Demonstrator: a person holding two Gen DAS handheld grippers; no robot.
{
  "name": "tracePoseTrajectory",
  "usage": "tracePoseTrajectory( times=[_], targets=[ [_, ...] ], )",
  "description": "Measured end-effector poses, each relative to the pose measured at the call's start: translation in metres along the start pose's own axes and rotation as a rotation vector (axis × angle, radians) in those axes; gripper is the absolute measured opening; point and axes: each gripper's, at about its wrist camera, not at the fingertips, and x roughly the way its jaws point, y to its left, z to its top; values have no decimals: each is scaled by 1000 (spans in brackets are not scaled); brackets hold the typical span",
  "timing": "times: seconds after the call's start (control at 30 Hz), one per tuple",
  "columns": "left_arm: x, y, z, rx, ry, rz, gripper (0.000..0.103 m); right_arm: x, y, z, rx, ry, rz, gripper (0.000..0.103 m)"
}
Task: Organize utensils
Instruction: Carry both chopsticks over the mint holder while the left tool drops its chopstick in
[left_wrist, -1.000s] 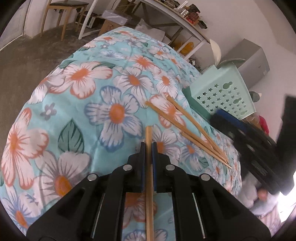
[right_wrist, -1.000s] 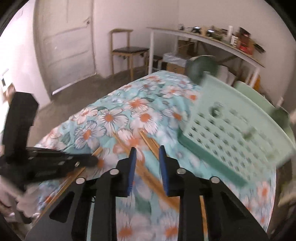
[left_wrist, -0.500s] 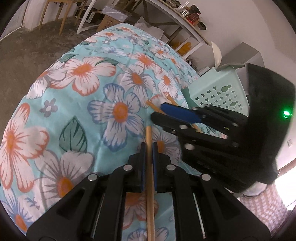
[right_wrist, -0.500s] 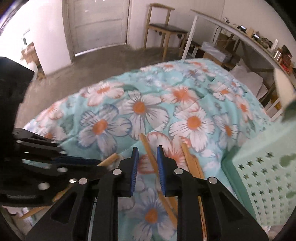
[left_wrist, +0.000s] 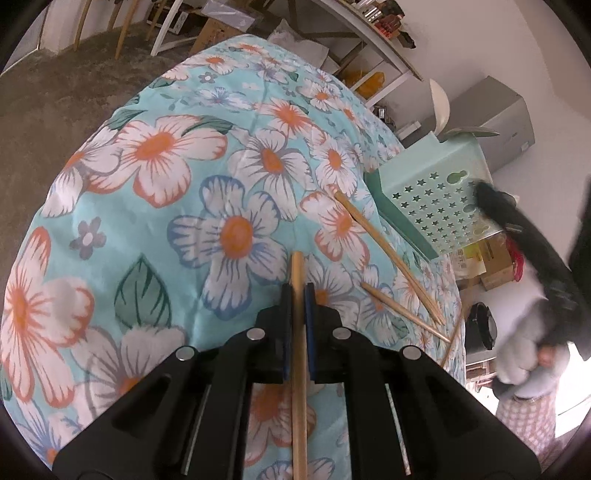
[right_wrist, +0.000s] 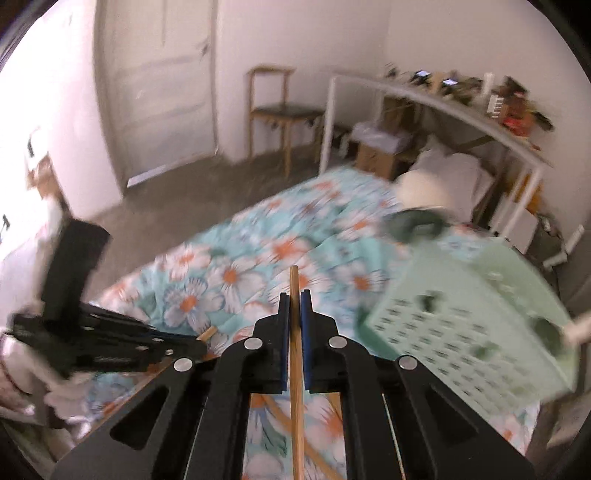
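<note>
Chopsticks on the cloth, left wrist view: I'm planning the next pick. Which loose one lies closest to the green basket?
The long chopstick, whose upper end lies beside the green basket. The shorter-looking chopstick lies lower, farther from it.

No text, label, brand or number can be read in either view. The boxes below the mint basket carry print too small to make out, and the items on the shelf are blurred.

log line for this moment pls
left gripper: shut on chopstick | right gripper: shut on chopstick | loose chopsticks on cloth | basket: beside
</note>
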Motion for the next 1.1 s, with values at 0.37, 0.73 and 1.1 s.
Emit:
tracePoseTrajectory(
  times=[0.37, 0.73, 1.1],
  targets=[
    [-31, -31, 10, 60, -81, 24, 6, -127, -32, -32, 220, -263, -98, 6],
    [-145, -147, 32, 295, -395, -138, 6, -176, -55, -66, 345, -391, -144, 6],
    [-160, -277, 84, 416, -794, -213, 6, -191, -73, -81, 389, -448, -119, 6]
  ],
)
